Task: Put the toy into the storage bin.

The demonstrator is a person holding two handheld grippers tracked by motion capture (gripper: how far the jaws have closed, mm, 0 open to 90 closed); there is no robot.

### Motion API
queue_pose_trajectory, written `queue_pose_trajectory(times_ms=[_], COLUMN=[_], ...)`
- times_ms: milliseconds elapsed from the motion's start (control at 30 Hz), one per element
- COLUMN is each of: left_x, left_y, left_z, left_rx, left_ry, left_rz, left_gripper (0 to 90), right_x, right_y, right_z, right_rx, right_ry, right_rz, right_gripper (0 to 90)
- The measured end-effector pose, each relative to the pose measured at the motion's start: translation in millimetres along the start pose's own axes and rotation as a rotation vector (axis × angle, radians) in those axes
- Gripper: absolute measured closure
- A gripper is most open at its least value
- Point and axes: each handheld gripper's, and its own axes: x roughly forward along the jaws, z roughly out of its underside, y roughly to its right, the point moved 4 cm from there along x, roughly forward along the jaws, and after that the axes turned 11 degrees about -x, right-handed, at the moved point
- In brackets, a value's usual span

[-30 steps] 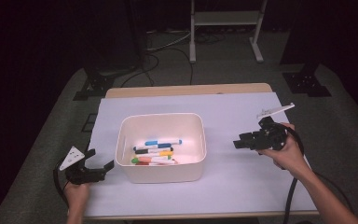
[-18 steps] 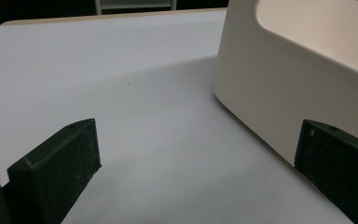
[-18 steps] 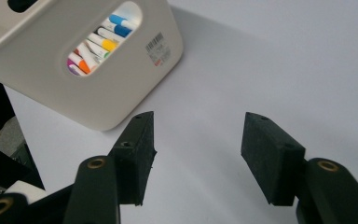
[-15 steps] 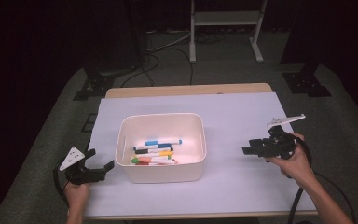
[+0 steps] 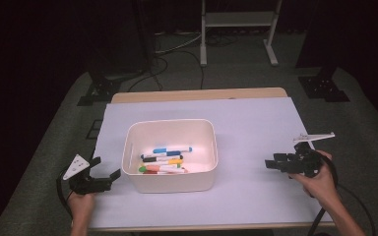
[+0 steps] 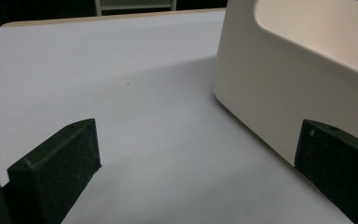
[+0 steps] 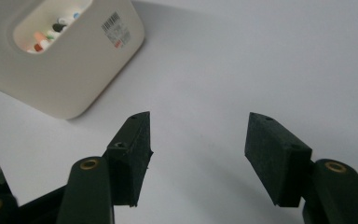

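Note:
A cream plastic bin (image 5: 170, 183) stands on the white-covered table (image 5: 256, 123) and holds several coloured markers (image 5: 165, 160). My left gripper (image 5: 107, 168) rests just left of the bin's front corner, open and empty. In the left gripper view its jaws (image 6: 196, 128) stand wide, with the bin wall (image 6: 279, 70) close by the right one. My right gripper (image 5: 271, 163) is low over the table at the right, pointing toward the bin from well away. Its jaws (image 7: 199, 116) have just been opening and have nothing between them. The bin (image 7: 74, 70) and markers (image 7: 51, 32) lie beyond them.
A metal stand (image 5: 236, 29), dark equipment bases (image 5: 325, 86) and cables (image 5: 172, 49) sit on the grey floor beyond the table. White paper spreads bare between the bin and the right gripper.
The right hand has drawn back from the bin toward the table's right front and sunk lower. The left gripper has stayed put.

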Motion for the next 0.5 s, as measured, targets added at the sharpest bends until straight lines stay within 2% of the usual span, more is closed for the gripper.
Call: queue_pose_trajectory(times_ms=[300,500], left_x=[-0.2,0.3], left_y=[0.1,0.0], left_z=[0.0,0.0], left_rx=[0.002,0.000], left_ry=[-0.002,-0.004], left_rz=[0.000,0.000], left_gripper=[0.0,0.0], right_x=[-2.5,-7.3], right_y=[1.1,-1.3], right_z=[21.3,29.1], right_rx=[0.022,0.028], right_ry=[-0.015,-0.001], right_rz=[0.012,0.015], right_gripper=[39.4,39.3])
